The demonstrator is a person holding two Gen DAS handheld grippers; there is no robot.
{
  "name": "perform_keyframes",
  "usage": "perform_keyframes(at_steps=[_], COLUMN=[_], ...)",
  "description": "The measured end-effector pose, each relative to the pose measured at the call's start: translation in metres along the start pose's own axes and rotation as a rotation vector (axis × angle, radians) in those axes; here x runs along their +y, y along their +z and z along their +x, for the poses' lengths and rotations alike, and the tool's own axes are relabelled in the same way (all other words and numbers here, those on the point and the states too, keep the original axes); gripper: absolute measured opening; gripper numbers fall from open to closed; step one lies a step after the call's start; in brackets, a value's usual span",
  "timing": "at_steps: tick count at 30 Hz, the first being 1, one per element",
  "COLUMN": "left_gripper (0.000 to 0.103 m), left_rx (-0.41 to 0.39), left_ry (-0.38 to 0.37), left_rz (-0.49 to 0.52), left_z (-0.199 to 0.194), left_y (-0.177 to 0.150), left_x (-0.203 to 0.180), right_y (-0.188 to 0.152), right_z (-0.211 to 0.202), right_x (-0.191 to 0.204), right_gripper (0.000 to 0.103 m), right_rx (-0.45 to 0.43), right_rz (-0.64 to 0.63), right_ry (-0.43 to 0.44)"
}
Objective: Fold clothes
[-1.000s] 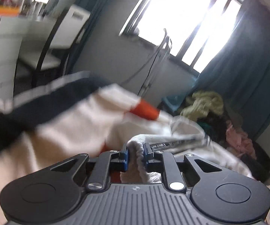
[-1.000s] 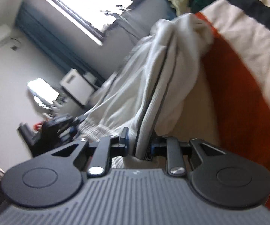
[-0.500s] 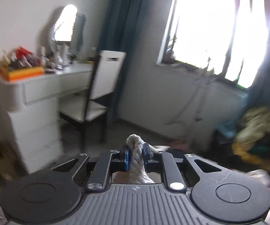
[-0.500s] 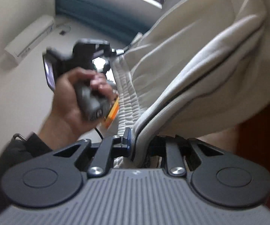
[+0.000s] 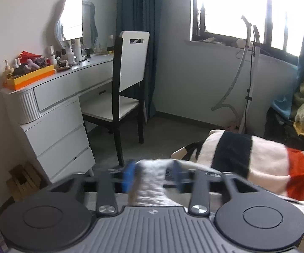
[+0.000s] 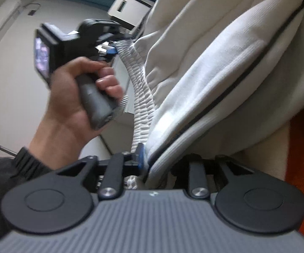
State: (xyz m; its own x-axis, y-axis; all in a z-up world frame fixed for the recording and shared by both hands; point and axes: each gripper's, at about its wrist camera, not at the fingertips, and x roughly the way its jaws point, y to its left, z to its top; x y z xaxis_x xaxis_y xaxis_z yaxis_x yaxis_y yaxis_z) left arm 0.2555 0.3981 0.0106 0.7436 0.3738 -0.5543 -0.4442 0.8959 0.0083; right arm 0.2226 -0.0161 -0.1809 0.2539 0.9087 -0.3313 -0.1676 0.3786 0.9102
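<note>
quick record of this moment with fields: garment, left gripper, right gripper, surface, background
garment: white pants with a dark side stripe, lifted, ribbed waistband stretched between both grippers
left gripper: shut on the waistband, blurred
right gripper: shut on the pants' edge
surface: striped blanket in cream, black and red
background: white vanity desk, chair, window

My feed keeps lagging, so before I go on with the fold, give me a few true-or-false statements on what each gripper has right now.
1. The left gripper has white fabric between its fingers. True.
2. The right gripper is empty. False: it is shut on the white garment.
3. The garment has a dark piping line. True.
4. The chair lies tipped over. False: it stands upright at the dressing table.
</note>
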Motion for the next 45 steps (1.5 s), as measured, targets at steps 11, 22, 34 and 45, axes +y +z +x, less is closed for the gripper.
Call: perform_keyframes(at_steps=[11,22,34,45], left_gripper=[0.093,0.096,0.096,0.096], left_rx=[-0.146,-0.192,-0.320,-0.286], left_ry=[-0.193,-0.470,-0.562,-0.560], left_rz=[0.017,0.007,0.100,0.177], left_z=[-0.170,-0.328,-0.367,-0.295], left_y=[-0.002,-0.078,-0.187,-0.231], left_x=[-0.050,-0.154,-0.207,-0.213], right_y=[-0.014,-0.023,-0.079,-0.087], right_z=[-0.155,-0.364,-0.353,-0.318], right_x=[0.045,0.087,0.103,0.062], right_gripper=[0.086,0.086,0.086,0.085], right_rx=[-0.114,-0.545,-0.742,-0.773], right_rz=[-0.357,-0.724,-0.802,-0.805], right_ry=[-0.150,-0.494,-0.628,-0.668])
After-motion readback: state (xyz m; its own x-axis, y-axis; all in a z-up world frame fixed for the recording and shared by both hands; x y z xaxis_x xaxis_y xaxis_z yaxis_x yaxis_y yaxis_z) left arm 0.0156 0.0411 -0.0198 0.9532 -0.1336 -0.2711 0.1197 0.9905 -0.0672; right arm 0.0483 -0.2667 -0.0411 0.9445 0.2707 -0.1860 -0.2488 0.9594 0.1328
